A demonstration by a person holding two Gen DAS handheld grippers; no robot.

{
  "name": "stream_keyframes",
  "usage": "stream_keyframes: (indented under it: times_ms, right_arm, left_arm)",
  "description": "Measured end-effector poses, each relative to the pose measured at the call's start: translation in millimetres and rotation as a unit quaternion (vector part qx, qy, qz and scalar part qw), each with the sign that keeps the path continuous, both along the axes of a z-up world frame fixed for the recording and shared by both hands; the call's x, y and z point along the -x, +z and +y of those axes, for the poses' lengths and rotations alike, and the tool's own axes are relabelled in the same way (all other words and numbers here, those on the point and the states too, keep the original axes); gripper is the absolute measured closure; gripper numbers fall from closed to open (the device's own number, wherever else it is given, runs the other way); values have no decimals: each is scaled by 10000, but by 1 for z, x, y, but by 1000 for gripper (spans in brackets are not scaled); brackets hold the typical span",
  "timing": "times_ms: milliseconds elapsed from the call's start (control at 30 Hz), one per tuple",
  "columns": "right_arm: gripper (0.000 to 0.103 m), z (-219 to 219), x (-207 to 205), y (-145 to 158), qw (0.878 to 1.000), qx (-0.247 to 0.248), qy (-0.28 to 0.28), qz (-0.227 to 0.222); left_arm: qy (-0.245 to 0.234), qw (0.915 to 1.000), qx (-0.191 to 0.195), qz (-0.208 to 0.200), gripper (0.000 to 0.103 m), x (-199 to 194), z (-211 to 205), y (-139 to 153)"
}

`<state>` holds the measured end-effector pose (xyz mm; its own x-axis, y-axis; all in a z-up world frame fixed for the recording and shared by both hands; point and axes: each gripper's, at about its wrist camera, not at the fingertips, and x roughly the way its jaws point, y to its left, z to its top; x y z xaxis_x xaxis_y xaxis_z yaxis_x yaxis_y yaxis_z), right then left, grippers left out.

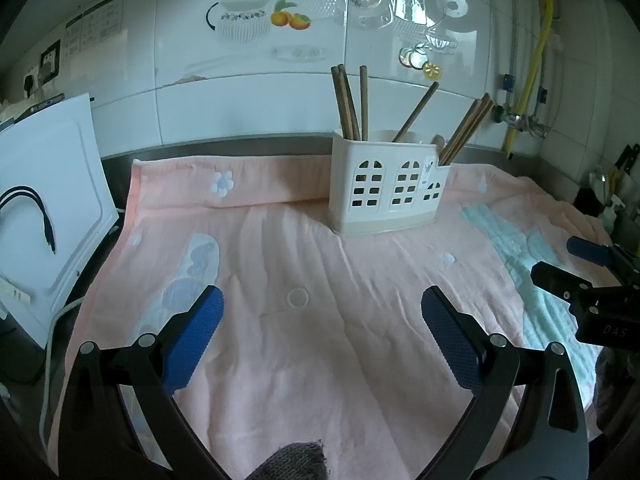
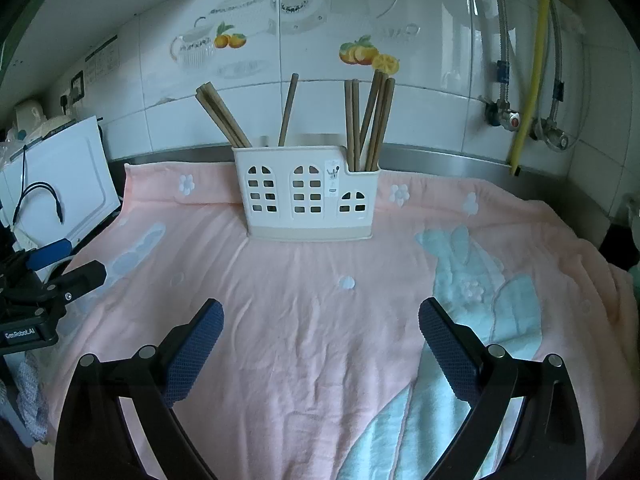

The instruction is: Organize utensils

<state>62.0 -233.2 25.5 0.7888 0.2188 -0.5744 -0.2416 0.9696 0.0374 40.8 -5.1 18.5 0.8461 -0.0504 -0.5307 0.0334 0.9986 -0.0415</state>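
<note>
A white plastic utensil holder (image 1: 386, 186) with window-shaped cutouts stands on a pink towel (image 1: 320, 360) near the back wall. It also shows in the right wrist view (image 2: 306, 196). Several brown wooden chopsticks (image 1: 350, 100) stand upright in its compartments, also seen from the right (image 2: 370, 120). My left gripper (image 1: 320, 324) is open and empty, low over the towel in front of the holder. My right gripper (image 2: 320, 332) is open and empty over the towel; it appears at the right edge of the left wrist view (image 1: 588, 268). The left gripper shows at the left edge of the right wrist view (image 2: 60, 264).
A white board (image 1: 48, 200) with a black cable (image 1: 36, 208) leans at the left. A yellow hose (image 1: 532, 60) and metal valves (image 2: 516, 120) are on the tiled wall at the right. Dark items stand at the far right counter edge (image 1: 612, 188).
</note>
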Motion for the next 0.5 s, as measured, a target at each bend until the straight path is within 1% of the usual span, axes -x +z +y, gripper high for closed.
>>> stream_keyframes:
  times_ms: [500]
  right_arm:
    - [8, -2, -1, -5, 10000, -18, -23, 58]
  left_arm:
    - [-2, 10000, -17, 38, 5, -1, 0, -3]
